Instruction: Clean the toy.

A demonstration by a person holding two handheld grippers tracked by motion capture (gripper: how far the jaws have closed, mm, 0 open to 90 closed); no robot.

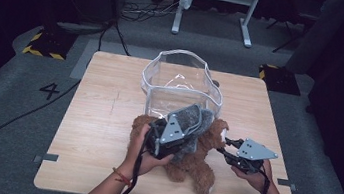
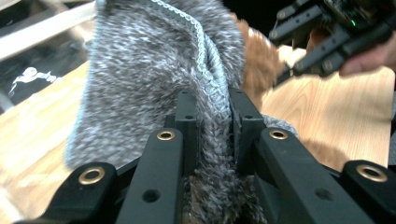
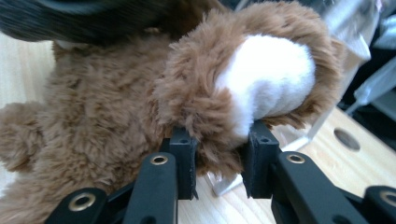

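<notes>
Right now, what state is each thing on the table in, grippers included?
Left gripper: shut on the grey knitted garment.
Grey knitted garment: bunched, lifted above the teddy bear.
Right gripper: shut on the bear's white-padded paw.
Teddy bear: lying on the table, paw pinched.
Clear plastic container: upright, open-topped, empty as far as visible.

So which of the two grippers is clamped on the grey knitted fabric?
The left gripper; its jaws pinch the grey knitted fabric, while the right gripper grips the teddy bear's paw.
</notes>
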